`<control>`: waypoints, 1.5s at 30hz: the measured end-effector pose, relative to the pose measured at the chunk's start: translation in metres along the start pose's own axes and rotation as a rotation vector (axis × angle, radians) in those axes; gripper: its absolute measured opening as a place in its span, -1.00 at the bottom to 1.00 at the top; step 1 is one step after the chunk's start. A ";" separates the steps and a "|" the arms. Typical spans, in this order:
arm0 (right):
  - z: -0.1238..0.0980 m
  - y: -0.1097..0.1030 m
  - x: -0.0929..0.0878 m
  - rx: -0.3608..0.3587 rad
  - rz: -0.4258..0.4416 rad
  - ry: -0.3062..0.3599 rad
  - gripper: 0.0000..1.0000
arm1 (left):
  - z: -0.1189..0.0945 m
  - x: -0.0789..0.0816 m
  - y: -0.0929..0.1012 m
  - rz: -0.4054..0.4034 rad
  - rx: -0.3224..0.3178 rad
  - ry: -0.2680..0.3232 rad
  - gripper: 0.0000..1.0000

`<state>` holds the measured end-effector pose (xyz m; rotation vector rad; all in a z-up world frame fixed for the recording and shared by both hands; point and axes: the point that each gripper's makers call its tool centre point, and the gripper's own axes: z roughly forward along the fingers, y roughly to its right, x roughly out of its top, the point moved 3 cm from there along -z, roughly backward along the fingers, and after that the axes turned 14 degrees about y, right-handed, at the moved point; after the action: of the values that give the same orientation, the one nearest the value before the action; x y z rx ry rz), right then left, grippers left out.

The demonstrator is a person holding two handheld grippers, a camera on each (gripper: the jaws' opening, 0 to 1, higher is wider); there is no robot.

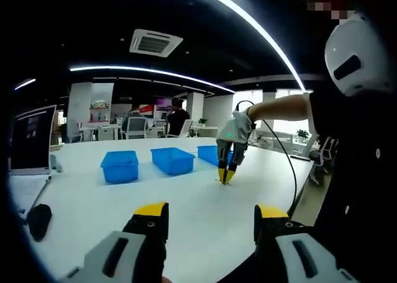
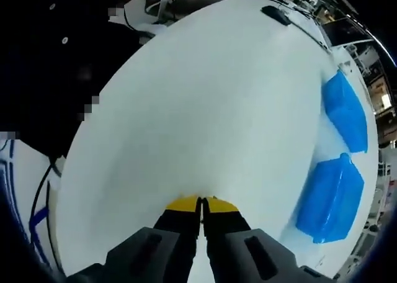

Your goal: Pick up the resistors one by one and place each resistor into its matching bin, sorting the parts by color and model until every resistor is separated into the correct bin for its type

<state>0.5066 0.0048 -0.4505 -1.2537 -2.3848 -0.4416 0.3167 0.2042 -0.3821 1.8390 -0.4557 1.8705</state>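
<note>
— While my left tongs (image 1: pixel 211 218) hang above the desk (image 1: pixel 186 202), what do you make of them?

— Jaws well apart, yellow tips up, nothing between them. I see white desk through the gap.

— And my right tongs (image 1: pixel 226 176)?

— In the left gripper view they point down, tips at the desk surface just in front of the blue bins. In the right gripper view the right tongs (image 2: pixel 202 203) are pressed together, only a thin slit between the tips. If a resistor is pinched there, it is too small for me to tell.

— Bins?

— Three blue bins in a row: left bin (image 1: pixel 120 166), middle bin (image 1: pixel 173 160), far bin (image 1: pixel 209 154) partly behind the right tongs.

— The room?

— Open office, strip lights overhead, a ceiling vent (image 1: pixel 155 43), a monitor (image 1: pixel 31 140) at the desk's left edge, a dark mouse (image 1: pixel 38 221) near it.
</note>
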 end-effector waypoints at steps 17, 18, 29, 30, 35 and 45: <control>-0.081 -0.026 0.022 -0.364 0.263 0.403 -0.90 | 0.014 0.002 0.010 0.011 -0.052 -0.008 0.13; -0.089 -0.027 0.025 -0.411 0.304 0.475 -0.90 | 0.015 0.002 0.011 0.011 -0.052 -0.009 0.13; -0.188 -0.067 -0.002 -1.035 0.744 1.210 -0.90 | 0.028 0.007 0.005 0.019 -0.052 -0.004 0.13; -0.193 -0.073 -0.005 -1.091 0.761 1.243 -0.90 | 0.029 0.007 0.005 0.018 -0.052 -0.002 0.13; -0.199 -0.090 -0.006 -1.269 0.751 1.315 -0.90 | 0.035 0.008 0.008 0.022 -0.067 -0.008 0.13; -0.226 -0.041 -0.047 -1.496 0.703 1.118 -0.90 | 0.031 0.011 0.009 0.026 -0.069 -0.001 0.13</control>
<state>0.5432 -0.1535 -0.2819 -1.4792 -0.3616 -2.0825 0.3379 0.1804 -0.3688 1.7971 -0.5409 1.8474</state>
